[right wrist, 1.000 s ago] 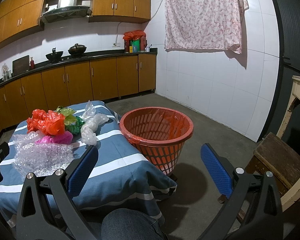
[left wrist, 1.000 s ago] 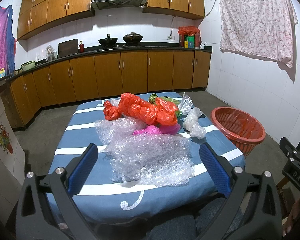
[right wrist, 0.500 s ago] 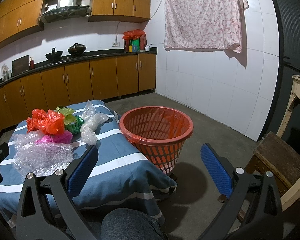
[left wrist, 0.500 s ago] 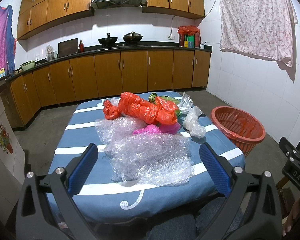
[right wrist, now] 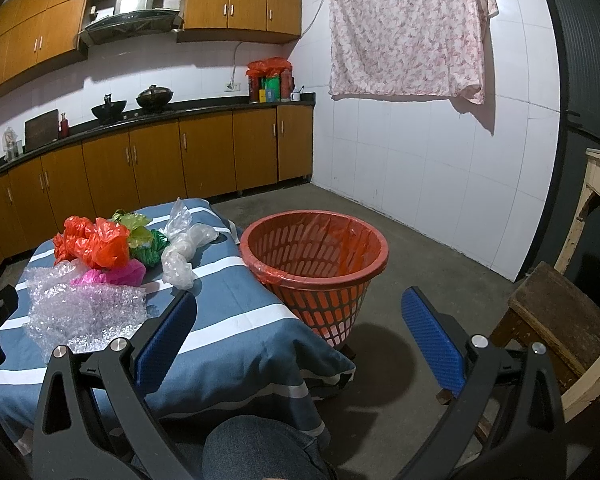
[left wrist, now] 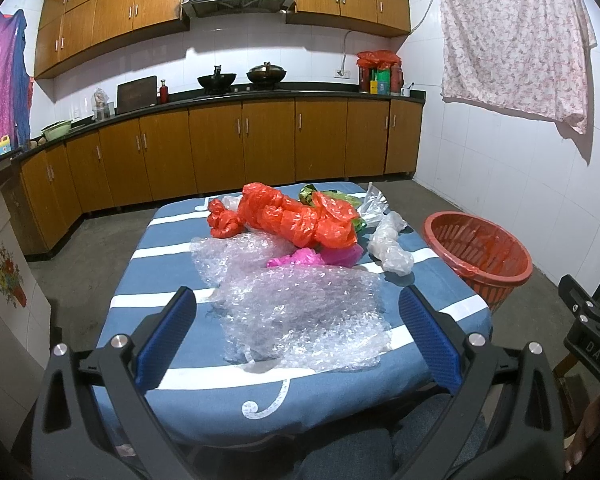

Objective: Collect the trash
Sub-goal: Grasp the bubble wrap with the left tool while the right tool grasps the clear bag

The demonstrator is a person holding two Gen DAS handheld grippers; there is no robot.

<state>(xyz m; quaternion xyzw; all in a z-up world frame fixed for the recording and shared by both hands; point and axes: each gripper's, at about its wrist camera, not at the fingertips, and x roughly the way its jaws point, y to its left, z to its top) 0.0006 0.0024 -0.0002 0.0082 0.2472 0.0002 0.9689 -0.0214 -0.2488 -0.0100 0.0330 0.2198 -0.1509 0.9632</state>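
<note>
Trash lies on a low table with a blue striped cloth (left wrist: 172,248): clear bubble wrap (left wrist: 300,312) nearest me, a pink bag (left wrist: 316,258), orange bags (left wrist: 296,216), a green bag (left wrist: 332,198) and a clear plastic bag (left wrist: 388,240). An orange basket (left wrist: 476,256) with a red liner stands on the floor right of the table; it also shows in the right wrist view (right wrist: 316,256). My left gripper (left wrist: 300,316) is open and empty, just short of the bubble wrap (right wrist: 84,312). My right gripper (right wrist: 300,316) is open and empty, in front of the basket.
Kitchen cabinets (left wrist: 240,152) run along the back wall with woks on the counter. A floral cloth (right wrist: 404,32) hangs on the white tiled wall. A wooden stool (right wrist: 556,316) stands at the right. My knee (right wrist: 260,448) is below the right gripper.
</note>
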